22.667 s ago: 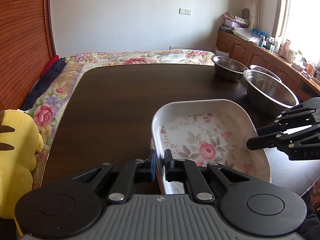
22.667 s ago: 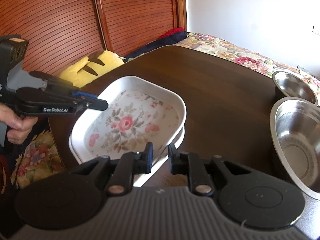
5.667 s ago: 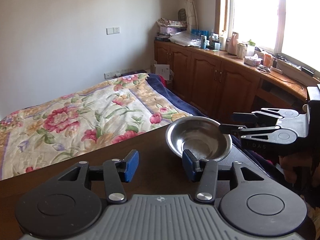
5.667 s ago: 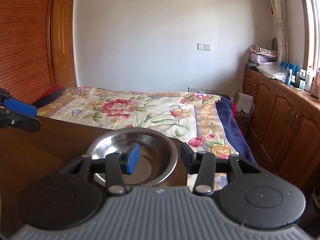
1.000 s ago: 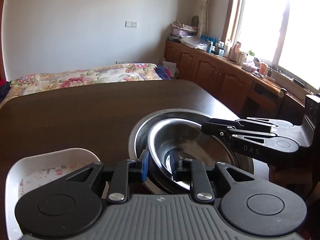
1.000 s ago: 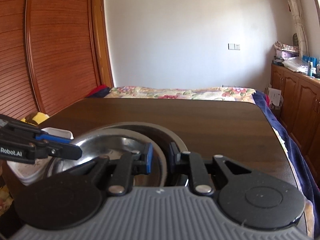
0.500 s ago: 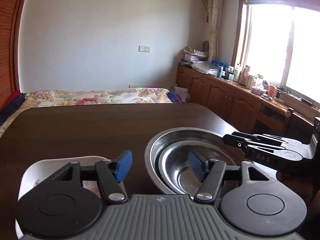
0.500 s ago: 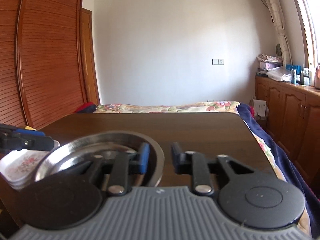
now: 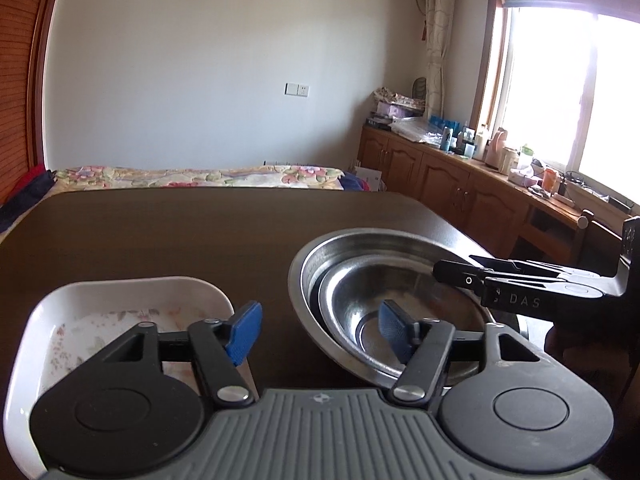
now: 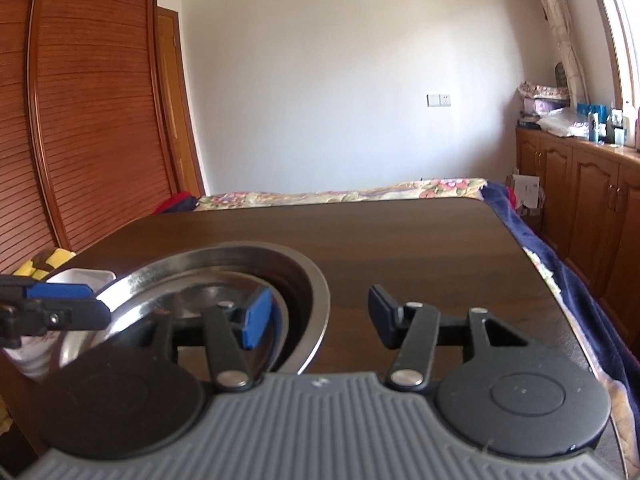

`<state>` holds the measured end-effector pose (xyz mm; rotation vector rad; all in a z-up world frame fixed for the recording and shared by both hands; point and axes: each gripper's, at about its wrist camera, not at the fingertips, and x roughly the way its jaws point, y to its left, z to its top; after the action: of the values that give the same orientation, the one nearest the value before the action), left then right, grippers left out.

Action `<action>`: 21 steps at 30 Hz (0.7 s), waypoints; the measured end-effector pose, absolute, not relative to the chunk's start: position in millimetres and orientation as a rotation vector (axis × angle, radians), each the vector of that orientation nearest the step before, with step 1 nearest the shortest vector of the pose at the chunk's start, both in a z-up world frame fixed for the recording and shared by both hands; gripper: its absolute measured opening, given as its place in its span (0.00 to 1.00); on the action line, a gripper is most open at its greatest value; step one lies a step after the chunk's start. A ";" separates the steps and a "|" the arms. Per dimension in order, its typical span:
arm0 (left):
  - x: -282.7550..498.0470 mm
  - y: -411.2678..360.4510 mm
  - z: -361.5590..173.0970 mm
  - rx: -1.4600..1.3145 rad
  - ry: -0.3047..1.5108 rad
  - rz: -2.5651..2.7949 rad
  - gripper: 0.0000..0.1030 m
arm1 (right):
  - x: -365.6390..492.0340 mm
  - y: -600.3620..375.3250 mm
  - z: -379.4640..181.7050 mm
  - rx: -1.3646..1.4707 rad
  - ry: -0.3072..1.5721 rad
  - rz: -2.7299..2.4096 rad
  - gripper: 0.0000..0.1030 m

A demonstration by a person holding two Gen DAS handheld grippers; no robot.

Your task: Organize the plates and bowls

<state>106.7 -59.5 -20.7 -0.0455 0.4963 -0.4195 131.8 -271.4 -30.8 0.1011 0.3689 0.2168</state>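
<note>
Steel bowls sit nested on the dark table: a smaller bowl (image 9: 372, 300) inside the large bowl (image 9: 360, 242), seen again as the bowl stack (image 10: 240, 268) in the right wrist view. A white floral dish (image 9: 120, 300) lies to their left, its corner (image 10: 82, 277) showing at far left. My left gripper (image 9: 318, 330) is open, raised above the gap between dish and bowls, holding nothing. My right gripper (image 10: 318, 316) is open over the bowls' right rim, empty. The right gripper's fingers (image 9: 472, 276) reach in over the bowls from the right.
The dark wooden table (image 9: 180, 232) stretches ahead to a bed with a floral cover (image 9: 200, 176). Wooden cabinets (image 9: 460, 196) with bottles run along the right under a window. A slatted wooden wardrobe (image 10: 80, 120) stands left, with a yellow plush toy (image 10: 44, 264) beside the table.
Both grippers opened and let go of the smaller bowl, now resting in the large one. Both have lifted and drawn back from the bowls; the right one opened wider in the last half second.
</note>
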 end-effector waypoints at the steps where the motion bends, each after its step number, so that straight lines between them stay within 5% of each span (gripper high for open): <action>1: 107.9 -60.5 -21.7 -0.043 0.504 -0.419 0.58 | 133.2 -271.4 -31.4 0.108 0.384 0.226 0.55; 14: 114.4 -65.8 -28.3 -0.049 0.534 -0.429 0.32 | 130.1 -265.1 -33.3 0.105 0.401 0.236 0.55; 21: 113.7 -62.8 -30.0 -0.056 0.531 -0.427 0.30 | 127.1 -262.3 -32.8 0.070 0.389 0.265 0.35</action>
<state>113.7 -62.8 -30.0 -0.0559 0.5315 -0.4274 127.1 -262.3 -32.8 0.0704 0.3891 0.2653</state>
